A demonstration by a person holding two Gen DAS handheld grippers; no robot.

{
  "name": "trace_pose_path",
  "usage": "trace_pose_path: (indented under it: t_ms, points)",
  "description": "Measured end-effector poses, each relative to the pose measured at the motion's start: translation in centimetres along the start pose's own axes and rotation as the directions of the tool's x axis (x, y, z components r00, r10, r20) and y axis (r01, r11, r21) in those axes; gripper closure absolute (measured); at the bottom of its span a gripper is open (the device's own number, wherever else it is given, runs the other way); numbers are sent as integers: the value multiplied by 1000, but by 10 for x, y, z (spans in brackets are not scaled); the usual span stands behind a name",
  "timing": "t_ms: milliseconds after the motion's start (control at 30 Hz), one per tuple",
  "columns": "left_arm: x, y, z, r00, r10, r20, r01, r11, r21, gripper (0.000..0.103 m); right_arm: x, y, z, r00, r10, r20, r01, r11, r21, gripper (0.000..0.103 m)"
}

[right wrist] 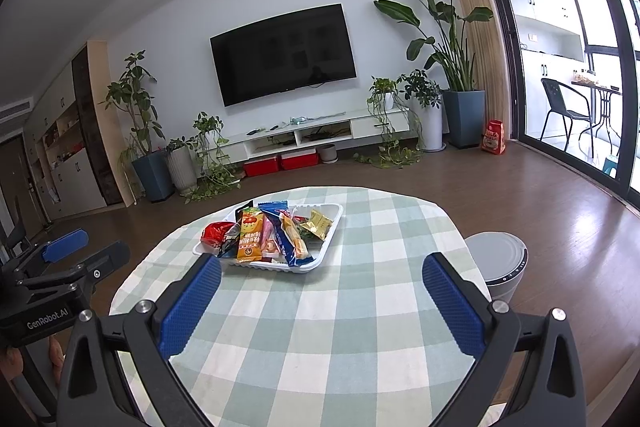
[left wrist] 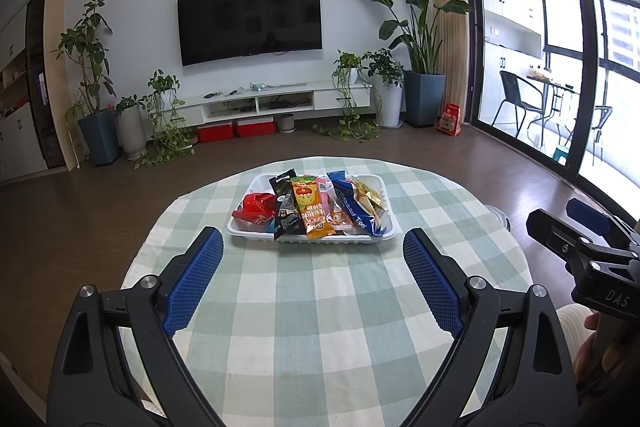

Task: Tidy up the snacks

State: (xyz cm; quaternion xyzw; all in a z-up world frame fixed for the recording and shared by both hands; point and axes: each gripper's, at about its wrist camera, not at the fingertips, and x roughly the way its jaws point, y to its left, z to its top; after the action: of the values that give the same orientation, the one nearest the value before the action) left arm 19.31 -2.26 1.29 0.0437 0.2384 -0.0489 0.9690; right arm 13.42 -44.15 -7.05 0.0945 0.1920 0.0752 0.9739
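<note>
A white tray (left wrist: 384, 233) (right wrist: 326, 241) sits on the far half of a round table with a green-and-white checked cloth (left wrist: 320, 307) (right wrist: 340, 307). Several snack packets lie in it: a red one (left wrist: 256, 207) (right wrist: 216, 231), a black one (left wrist: 285, 205), an orange one (left wrist: 310, 209) (right wrist: 250, 239), a blue one (left wrist: 354, 205) (right wrist: 282, 235) and a gold one (left wrist: 370, 199) (right wrist: 318, 223). My left gripper (left wrist: 314, 247) hangs open short of the tray, nothing between its blue pads. My right gripper (right wrist: 322, 273) is open too, just behind the tray. Each gripper shows at the edge of the other's view.
A grey round bin (right wrist: 500, 263) stands on the wood floor right of the table. Beyond are a wall TV (left wrist: 250, 19), a low white cabinet (left wrist: 280, 101), potted plants (left wrist: 424, 83) and glass balcony doors (left wrist: 540, 47). A hand (left wrist: 592, 339) grips the right tool's handle.
</note>
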Motion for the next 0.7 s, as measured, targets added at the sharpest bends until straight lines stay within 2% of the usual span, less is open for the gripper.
trace_pose_path:
  t_ms: [700]
  points:
    - [0, 1, -2, 1000, 0, 1, 0, 1000, -2, 11, 0, 0, -1, 1000, 0, 0, 0, 1000, 1, 0]
